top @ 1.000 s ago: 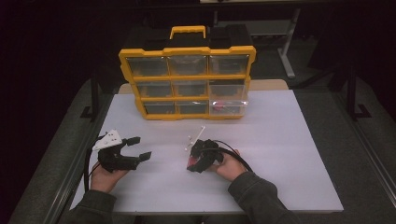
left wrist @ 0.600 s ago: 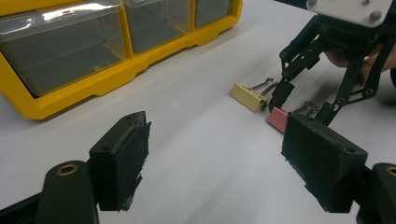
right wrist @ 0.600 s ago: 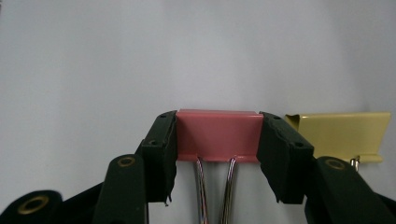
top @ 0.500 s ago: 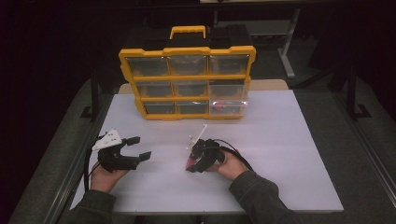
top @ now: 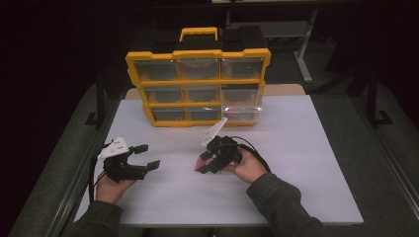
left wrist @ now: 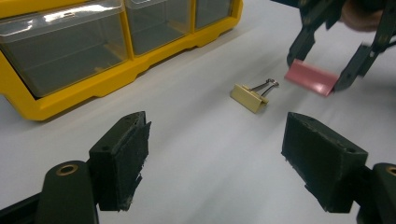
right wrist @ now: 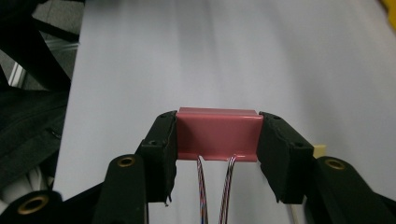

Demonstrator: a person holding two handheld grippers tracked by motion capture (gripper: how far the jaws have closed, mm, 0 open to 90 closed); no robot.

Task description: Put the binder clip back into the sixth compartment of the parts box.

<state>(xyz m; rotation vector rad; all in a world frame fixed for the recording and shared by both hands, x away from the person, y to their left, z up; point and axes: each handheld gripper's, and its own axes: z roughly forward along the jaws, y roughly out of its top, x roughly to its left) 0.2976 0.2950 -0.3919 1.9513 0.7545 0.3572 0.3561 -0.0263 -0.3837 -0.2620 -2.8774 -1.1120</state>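
My right gripper [right wrist: 217,140] is shut on a pink binder clip [right wrist: 217,133], with one pad on each end and the wire handles pointing back toward the camera. In the high view the right gripper [top: 201,164] hovers just above the white tabletop [top: 296,148] near the middle. A cream binder clip [left wrist: 250,96] lies on the table beside it. The left gripper [top: 146,157] rests at the left, jaws open with nothing between them. In the left gripper view the pink clip [left wrist: 312,78] hangs between the other gripper's jaws.
A yellow organiser case [top: 197,84] with clear drawers stands upright at the back of the table, handle on top. One lower right drawer [top: 242,111] sticks out. Dark floor and table-frame legs surround the white top.
The right gripper has lifted a little off the table with the pink clip in its jaws. The left gripper has stayed put.
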